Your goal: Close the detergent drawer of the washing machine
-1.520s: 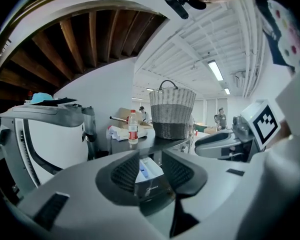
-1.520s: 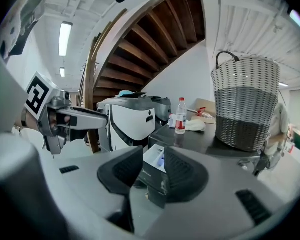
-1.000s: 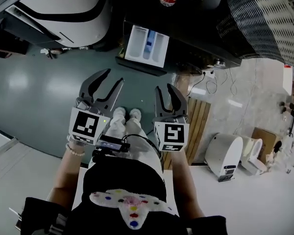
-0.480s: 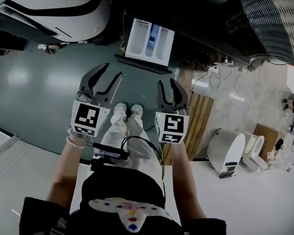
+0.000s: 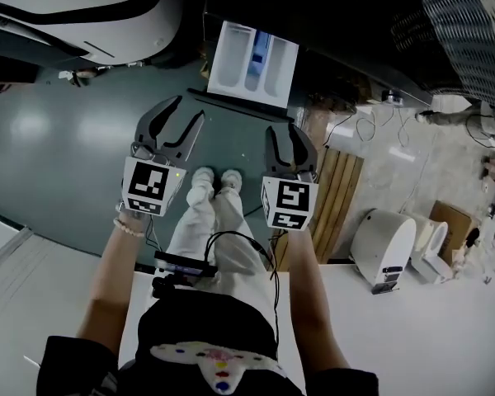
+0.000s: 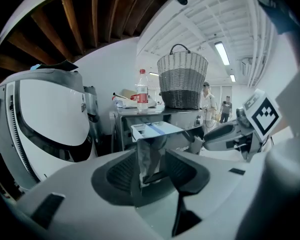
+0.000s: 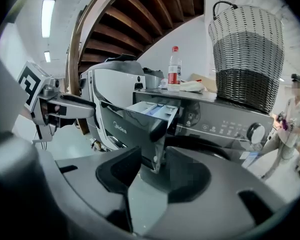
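The white detergent drawer [image 5: 254, 60] with a blue insert stands pulled out of the dark washing machine [image 5: 346, 48]. My left gripper [image 5: 190, 108] is open, short of the drawer and to its lower left. My right gripper [image 5: 282, 130] is open too, just below the drawer's right corner. Both pairs of jaws have just been opening and nothing lies between them. In the left gripper view the drawer [image 6: 155, 130] shows beyond the left gripper [image 6: 152, 171]. In the right gripper view the drawer [image 7: 152, 109] hangs past the right gripper [image 7: 152, 176].
On top of the machine stand a woven basket [image 6: 182, 81] and a red-capped bottle [image 6: 142, 89]. A large white appliance [image 6: 45, 119] stands to the left. A wooden slatted board [image 5: 334, 196] and a small white device [image 5: 384, 246] lie on the floor at right. A person [image 7: 290, 119] stands behind.
In the head view the drawer has come lower and closer to both grippers. Both pairs of jaws have spread a little wider.
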`<state>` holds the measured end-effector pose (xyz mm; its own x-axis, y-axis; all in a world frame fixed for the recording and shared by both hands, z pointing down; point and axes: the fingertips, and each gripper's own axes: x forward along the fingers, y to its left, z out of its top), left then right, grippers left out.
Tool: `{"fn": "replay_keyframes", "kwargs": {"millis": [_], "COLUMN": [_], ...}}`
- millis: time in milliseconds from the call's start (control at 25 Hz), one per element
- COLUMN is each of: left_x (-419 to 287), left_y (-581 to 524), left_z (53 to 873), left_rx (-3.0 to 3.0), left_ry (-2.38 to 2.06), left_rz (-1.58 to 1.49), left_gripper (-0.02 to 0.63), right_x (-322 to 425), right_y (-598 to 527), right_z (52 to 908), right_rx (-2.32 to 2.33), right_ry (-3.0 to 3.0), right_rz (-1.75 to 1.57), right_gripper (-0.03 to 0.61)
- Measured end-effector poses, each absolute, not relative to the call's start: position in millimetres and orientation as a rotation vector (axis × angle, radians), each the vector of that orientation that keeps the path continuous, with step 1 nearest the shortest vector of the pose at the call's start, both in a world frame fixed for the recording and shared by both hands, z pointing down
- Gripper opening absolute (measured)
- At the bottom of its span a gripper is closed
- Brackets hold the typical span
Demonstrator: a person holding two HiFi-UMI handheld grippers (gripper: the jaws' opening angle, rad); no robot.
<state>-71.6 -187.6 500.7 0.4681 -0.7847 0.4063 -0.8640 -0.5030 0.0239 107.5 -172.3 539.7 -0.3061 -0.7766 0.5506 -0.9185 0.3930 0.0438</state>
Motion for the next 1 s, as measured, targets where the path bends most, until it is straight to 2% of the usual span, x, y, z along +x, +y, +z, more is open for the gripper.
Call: {"fn": "replay_keyframes", "kwargs": {"millis": [600, 800, 1000], "left_x": [-73.4, -71.9, -71.4], "left_y": [-207.1, -205.9, -206.1], "left_z": [522.8, 523.8, 524.0], "left_rx": [2.453, 2.459, 2.458], "left_ry": [-1.456, -1.449, -1.445], "left_rz": [0.475, 0.482, 0.476], "left_gripper": [0.169, 0.138, 0.138], "right_x": [107.0, 109.5, 111.5], "right_y": [-177.5, -178.7, -180.4], "right_z": [552.3, 552.8, 552.9], "right_rx": [1.519, 1.560, 1.585], "right_ry": [-2.122, -2.095, -2.073], "right_rz": [0.349, 0.344, 0.348], "right_gripper": [0.144, 0.118, 0.097]}}
